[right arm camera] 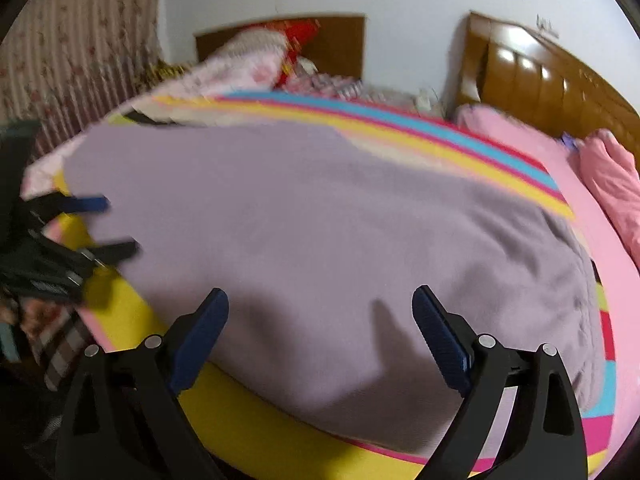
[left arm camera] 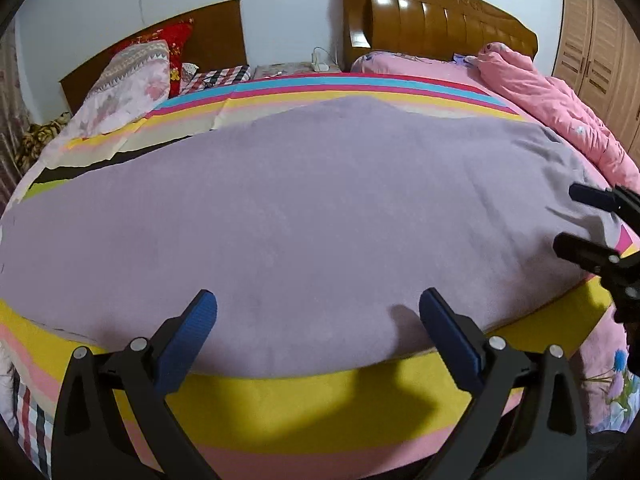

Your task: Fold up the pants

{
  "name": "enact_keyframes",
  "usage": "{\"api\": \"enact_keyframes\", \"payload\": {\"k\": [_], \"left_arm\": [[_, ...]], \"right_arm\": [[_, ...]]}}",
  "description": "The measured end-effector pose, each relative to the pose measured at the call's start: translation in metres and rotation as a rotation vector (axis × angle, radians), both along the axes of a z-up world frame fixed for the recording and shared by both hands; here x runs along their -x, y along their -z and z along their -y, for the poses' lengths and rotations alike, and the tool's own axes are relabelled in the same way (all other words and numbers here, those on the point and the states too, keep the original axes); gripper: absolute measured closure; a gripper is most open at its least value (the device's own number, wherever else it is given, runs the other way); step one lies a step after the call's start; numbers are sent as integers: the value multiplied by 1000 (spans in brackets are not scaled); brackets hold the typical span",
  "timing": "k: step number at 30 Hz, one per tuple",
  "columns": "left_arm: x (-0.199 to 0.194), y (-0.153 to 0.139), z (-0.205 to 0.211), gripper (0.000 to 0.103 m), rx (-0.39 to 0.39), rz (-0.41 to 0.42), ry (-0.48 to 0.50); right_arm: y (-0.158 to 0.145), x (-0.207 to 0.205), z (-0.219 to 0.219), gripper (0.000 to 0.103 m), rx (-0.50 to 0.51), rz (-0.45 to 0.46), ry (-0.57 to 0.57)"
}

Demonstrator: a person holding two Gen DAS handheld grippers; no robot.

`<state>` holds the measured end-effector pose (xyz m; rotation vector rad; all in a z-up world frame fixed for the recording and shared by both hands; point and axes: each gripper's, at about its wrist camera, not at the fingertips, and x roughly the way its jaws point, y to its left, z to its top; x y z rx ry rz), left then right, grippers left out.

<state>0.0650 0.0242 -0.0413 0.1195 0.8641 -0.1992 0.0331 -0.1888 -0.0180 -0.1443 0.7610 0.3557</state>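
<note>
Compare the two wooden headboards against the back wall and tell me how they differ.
The glossy orange-brown headboard has curved, padded-looking vertical panels that catch the light; the darker brown headboard is flat, plain and matte. The glossy one rises higher on the wall, while the darker one sits lower. A pink quilt lies before the glossy one; a floral pillow and red cushion lean on the darker one. Both are wood and stand against the same white wall.

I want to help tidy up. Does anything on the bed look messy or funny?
Mostly fine. The lilac pants lie flat on the striped sheet, with small wrinkles at their right end. The pink quilt is bunched up by the headboard.
</note>
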Motion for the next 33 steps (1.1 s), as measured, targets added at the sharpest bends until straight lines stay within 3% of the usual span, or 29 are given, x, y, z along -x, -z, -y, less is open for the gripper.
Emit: {"api": "enact_keyframes", "payload": {"k": [2, 4, 6, 10, 14, 17, 19, 24, 29, 33], "left_arm": [[-1, 6, -1, 2, -5, -21, -4], [0, 8, -4, 2, 12, -18, -3], [5, 8, -2, 2, 12, -14, -1], [5, 7, -4, 2, 13, -10, 3], [6, 9, -6, 2, 18, 0, 6], [7, 9, -7, 2, 21, 6, 10], [7, 9, -8, 2, 24, 9, 13], [9, -3, -19, 2, 67, 8, 25], [-10, -25, -73, 2, 80, 62, -124], [-35, 0, -123, 2, 126, -49, -255]], "right_arm": [[3, 0, -14, 11, 9, -2, -40], [25, -3, -24, 11, 78, -60, -52], [25, -3, -15, 11, 7, -67, -45], [14, 1, -8, 11, 5, -93, -44], [-5, 9, 5, 11, 0, -31, 23], [16, 1, 22, 11, 18, -92, 52], [17, 4, 32, 11, -44, -87, 45], [1, 4, 21, 11, 35, -124, 63], [-27, -2, -4, 11, 16, 1, -7], [-7, -19, -25, 11, 54, -54, -10]]}}
